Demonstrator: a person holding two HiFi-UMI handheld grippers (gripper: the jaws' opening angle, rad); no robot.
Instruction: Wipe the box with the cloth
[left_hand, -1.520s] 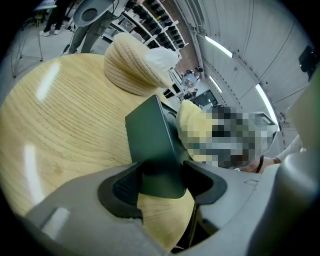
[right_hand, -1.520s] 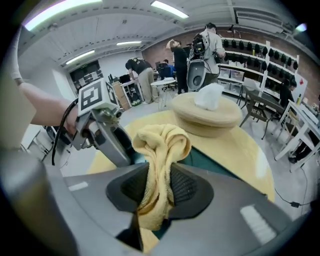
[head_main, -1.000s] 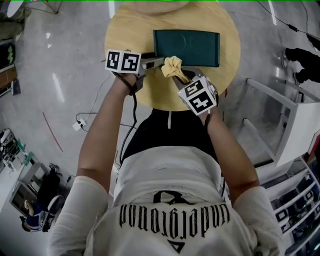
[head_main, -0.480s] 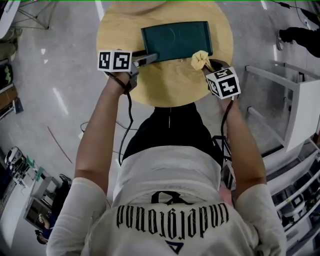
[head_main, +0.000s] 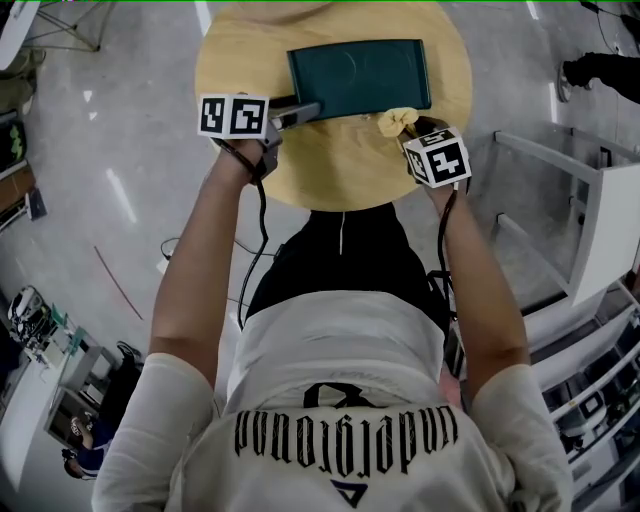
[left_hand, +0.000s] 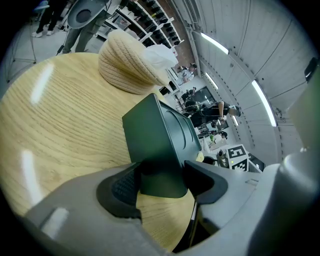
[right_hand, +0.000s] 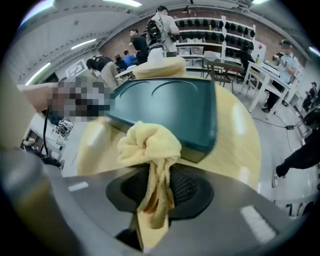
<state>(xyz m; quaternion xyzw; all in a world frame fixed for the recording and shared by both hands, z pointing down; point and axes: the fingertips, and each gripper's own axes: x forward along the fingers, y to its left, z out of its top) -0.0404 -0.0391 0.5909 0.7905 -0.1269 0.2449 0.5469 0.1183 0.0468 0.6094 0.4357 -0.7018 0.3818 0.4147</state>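
A dark green flat box (head_main: 358, 76) lies on the round wooden table (head_main: 330, 160). My left gripper (head_main: 303, 110) is shut on the box's near left corner (left_hand: 160, 170); its jaws press both sides of that corner. My right gripper (head_main: 412, 127) is shut on a bunched yellow cloth (head_main: 396, 121), which sits at the box's near right corner. In the right gripper view the cloth (right_hand: 150, 150) bulges out in front of the jaws, against the box's front edge (right_hand: 170, 112).
A beige knitted hat (left_hand: 125, 65) lies on the far side of the table beyond the box. A white shelf frame (head_main: 580, 230) stands to the right on the grey floor. People and racks stand in the background (right_hand: 150, 30).
The right gripper carried the cloth from the box's near left to its near right corner, then drew slightly back and left. The left gripper keeps its hold on the box.
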